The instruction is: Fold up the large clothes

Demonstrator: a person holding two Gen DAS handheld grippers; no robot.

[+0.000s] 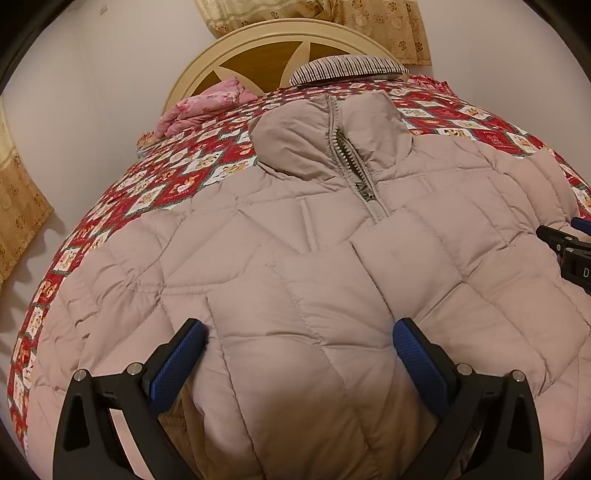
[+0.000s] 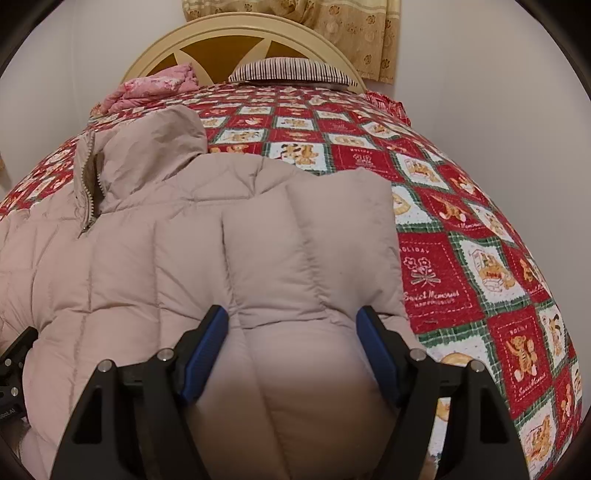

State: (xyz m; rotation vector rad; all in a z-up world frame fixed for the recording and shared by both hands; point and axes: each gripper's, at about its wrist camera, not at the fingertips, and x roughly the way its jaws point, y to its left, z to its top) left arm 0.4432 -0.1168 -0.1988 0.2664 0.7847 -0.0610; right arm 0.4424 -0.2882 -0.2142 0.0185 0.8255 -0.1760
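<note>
A beige quilted puffer jacket (image 1: 332,229) lies front up on the bed, its collar (image 1: 325,133) toward the headboard and its zipper (image 1: 364,184) partly undone. My left gripper (image 1: 299,332) sits at the near hem with its jaws wide, and a thick bulge of jacket fills the gap, dented by both blue pads (image 1: 184,354). In the right wrist view the jacket (image 2: 147,258) has a puffy panel (image 2: 306,229) lying over its right side. My right gripper (image 2: 291,325) is closed on the near end of that panel. Each gripper shows at the edge of the other's view.
The bed carries a red patchwork quilt (image 2: 461,258), which lies bare to the right of the jacket. At the far end are a cream headboard (image 1: 273,44), a striped pillow (image 1: 347,68) and a folded pink blanket (image 1: 207,107). Curtains (image 1: 369,26) hang behind.
</note>
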